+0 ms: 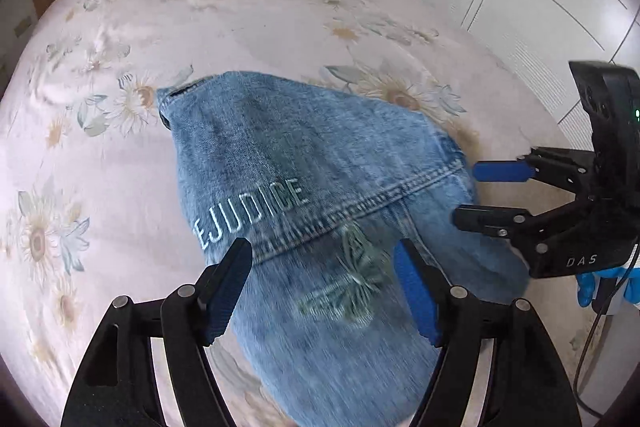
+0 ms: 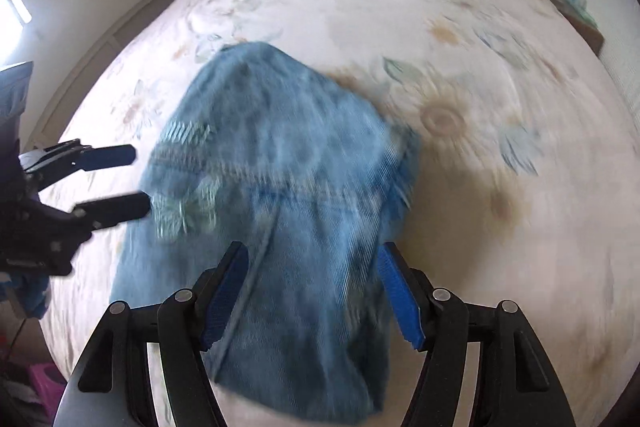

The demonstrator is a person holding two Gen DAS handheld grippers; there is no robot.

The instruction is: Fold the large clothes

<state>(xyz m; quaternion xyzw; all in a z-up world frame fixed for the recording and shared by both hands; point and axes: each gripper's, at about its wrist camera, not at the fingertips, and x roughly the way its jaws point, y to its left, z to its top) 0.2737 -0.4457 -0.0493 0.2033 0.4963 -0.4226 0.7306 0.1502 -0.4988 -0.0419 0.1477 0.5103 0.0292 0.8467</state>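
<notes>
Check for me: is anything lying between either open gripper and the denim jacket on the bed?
Nothing visible. The denim jacket lies alone on the floral bedsheet. The left gripper and right gripper both hang open directly over the denim, with no other item between them and it.

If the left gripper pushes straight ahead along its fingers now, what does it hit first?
Most likely the denim garment: the left gripper is open and the butterfly embroidery lies right between its fingers. How far above the cloth it sits is unclear.
</notes>
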